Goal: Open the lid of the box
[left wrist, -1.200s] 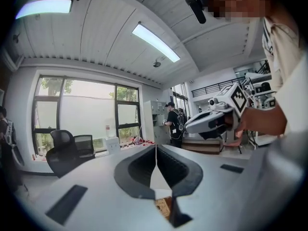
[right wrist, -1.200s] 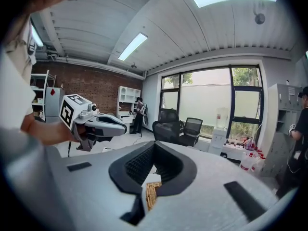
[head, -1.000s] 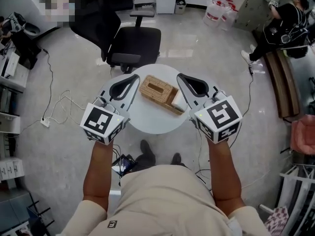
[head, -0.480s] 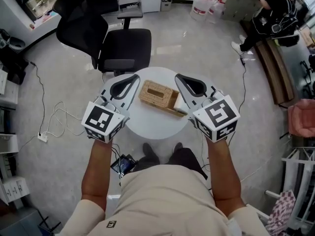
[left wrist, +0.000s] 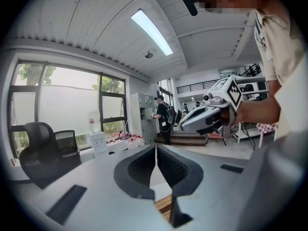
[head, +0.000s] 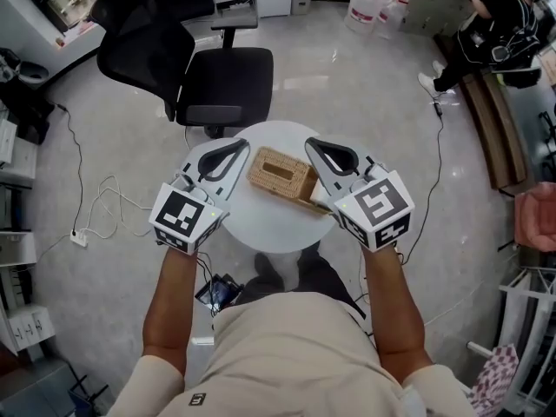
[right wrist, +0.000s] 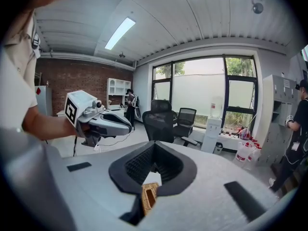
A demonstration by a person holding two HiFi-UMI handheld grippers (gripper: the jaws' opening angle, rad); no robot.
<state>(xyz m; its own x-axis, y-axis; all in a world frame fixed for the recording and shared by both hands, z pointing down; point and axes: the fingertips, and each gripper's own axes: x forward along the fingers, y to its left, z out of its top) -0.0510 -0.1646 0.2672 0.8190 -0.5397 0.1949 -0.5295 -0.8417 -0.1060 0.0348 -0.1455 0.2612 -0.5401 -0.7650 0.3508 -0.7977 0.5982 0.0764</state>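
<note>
While reaching forward over the round table [head: 265, 224], holding out the left gripper [head: 241, 145] and the right gripper [head: 310, 144]. Left arm [head: 169, 311] and right arm [head: 391, 311] bare and nearly straight. Pointing a little down, with the tips leaning in toward each other. Both pressed tight together, pinching nothing. Between the two tips, lower down on the table: the box [head: 280, 174], shut, just beside each tip; cannot tell if touching. Under the marker cubes, the near table edge. Past the tips, beyond the far edge, a black chair [head: 217, 76]. Out to the left of the left gripper, open floor [head: 113, 285]. Out to the right of the right gripper, more open floor, then a bench [head: 491, 137].
</note>
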